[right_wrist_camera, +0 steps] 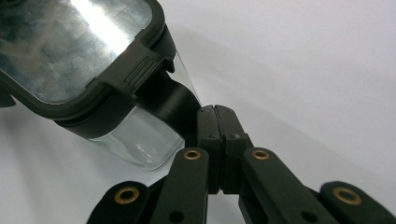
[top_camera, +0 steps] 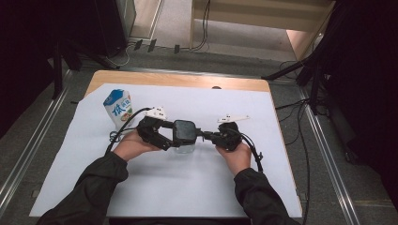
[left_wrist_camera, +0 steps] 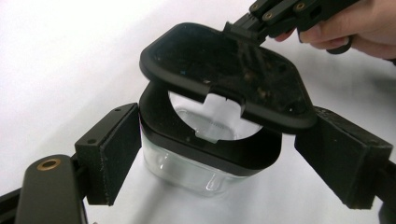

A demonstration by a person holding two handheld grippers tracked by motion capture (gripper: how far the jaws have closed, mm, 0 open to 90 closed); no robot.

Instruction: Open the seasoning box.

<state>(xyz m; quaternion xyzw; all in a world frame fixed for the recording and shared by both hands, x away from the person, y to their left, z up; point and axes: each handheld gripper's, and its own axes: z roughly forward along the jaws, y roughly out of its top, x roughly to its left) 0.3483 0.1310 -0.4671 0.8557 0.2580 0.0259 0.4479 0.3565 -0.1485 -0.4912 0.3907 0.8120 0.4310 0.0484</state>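
A clear square container (left_wrist_camera: 187,168) with a black rim stands on the white sheet mid-table, seen also in the high view (top_camera: 184,148). Its black lid (left_wrist_camera: 229,70) is tilted up over the opening. My left gripper (left_wrist_camera: 223,135) has one pad (left_wrist_camera: 112,154) on each side of the container's rim and holds it; in the high view it (top_camera: 170,138) comes in from the left. My right gripper (right_wrist_camera: 215,111) is shut on the lid's (right_wrist_camera: 70,46) edge, from the right (top_camera: 206,135). A blue-and-white milk carton (top_camera: 118,110) stands upright to the left.
The white sheet (top_camera: 187,187) covers most of the wooden table (top_camera: 178,79). Cables trail from both grippers over the sheet. Dark stands and floor cables surround the table.
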